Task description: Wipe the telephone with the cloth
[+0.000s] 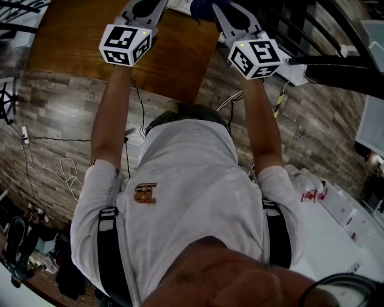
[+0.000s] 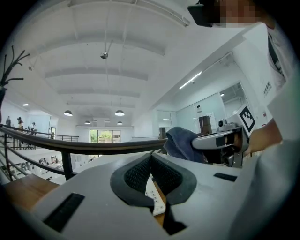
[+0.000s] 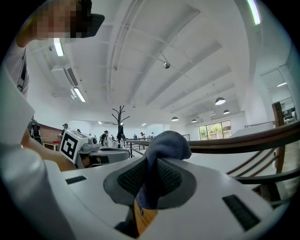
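My right gripper (image 3: pixel 150 161) is shut on a dark blue cloth (image 3: pixel 165 144), which bulges out above the pads and hangs below them. In the head view the same cloth (image 1: pixel 207 7) sits at the top edge, in the right gripper (image 1: pixel 233 15). My left gripper (image 2: pixel 151 157) is shut with nothing between its pads; the head view shows it (image 1: pixel 144 8) to the left over the wooden table (image 1: pixel 90 42). A white object with small dark dots (image 2: pixel 155 197) shows through the gap under the left jaws; I cannot tell whether it is the telephone. Both grippers point level, side by side.
A dark curved railing (image 2: pixel 70 145) runs beyond the table edge. Cables (image 1: pixel 60 171) lie on the wood-pattern floor at the left. A white table with small items (image 1: pixel 336 240) stands at the lower right. The person's torso fills the middle of the head view.
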A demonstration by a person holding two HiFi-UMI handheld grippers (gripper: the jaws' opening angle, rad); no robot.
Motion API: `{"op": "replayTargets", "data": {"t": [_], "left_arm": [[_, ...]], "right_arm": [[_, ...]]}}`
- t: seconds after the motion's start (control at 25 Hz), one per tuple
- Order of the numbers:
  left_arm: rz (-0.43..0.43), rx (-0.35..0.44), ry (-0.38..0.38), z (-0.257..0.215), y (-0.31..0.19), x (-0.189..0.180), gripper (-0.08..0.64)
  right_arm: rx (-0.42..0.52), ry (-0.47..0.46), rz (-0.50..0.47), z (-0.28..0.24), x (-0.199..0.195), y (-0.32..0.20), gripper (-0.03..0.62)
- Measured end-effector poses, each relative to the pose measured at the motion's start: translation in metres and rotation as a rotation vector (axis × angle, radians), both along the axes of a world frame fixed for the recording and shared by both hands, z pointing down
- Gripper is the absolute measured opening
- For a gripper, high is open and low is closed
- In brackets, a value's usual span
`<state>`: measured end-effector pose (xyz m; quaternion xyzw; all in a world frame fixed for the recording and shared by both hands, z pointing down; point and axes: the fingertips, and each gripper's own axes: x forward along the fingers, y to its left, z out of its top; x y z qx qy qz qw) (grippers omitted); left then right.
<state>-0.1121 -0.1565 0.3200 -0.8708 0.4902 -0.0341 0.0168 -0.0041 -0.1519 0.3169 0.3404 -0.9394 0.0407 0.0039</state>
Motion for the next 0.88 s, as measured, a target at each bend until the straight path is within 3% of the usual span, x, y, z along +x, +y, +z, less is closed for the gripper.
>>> {"op": "replayTargets", "data": {"t": [0.56, 0.88], "left_arm": [[-0.089, -0.067, -0.052, 0.029, -0.067, 0.013, 0.018], [-0.093, -0.125, -0.072, 0.046, -0.095, 0.000, 0.020]], "right_arm": [[-0.027, 0.007, -0.069, 0.014, 0.011, -0.067, 0.072], [-0.050, 0.033, -0.067, 0.022, -0.003, -0.096, 0.072]]}}
